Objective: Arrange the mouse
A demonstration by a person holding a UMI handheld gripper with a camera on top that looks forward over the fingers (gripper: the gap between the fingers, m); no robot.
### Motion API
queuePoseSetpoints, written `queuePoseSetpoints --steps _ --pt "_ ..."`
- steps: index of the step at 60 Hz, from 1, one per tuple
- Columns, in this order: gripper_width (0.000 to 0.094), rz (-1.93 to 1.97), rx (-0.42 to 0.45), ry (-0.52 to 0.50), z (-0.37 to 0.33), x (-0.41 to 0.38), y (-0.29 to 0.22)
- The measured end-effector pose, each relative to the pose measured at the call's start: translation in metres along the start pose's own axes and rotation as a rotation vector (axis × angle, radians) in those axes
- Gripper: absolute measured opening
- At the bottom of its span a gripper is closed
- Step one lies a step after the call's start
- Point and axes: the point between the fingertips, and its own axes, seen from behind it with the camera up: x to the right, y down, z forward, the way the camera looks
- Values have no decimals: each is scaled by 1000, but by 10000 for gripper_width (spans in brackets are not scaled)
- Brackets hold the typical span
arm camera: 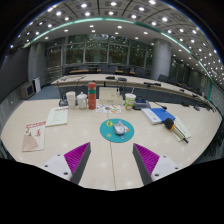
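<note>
A small pale mouse point(119, 128) lies on a round teal mouse mat point(116, 131) on the light tabletop point(60, 140). It is just beyond my gripper's fingertips and apart from them. My gripper point(111, 158) is open, with nothing between the magenta pads point(76, 155). Both fingers hover above the table's near part.
Behind the mat stand a red-brown bottle point(91, 96), pale cups point(70, 98) and a light cup point(130, 101). A white sheet point(57, 116) and papers point(33, 137) lie at the left. A blue-and-white box point(157, 115) and a dark item lie at the right.
</note>
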Motion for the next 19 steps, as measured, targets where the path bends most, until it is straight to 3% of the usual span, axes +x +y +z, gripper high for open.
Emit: queuePoseSetpoints --steps 19 --pt "858 -28 32 10 -51 -9 9"
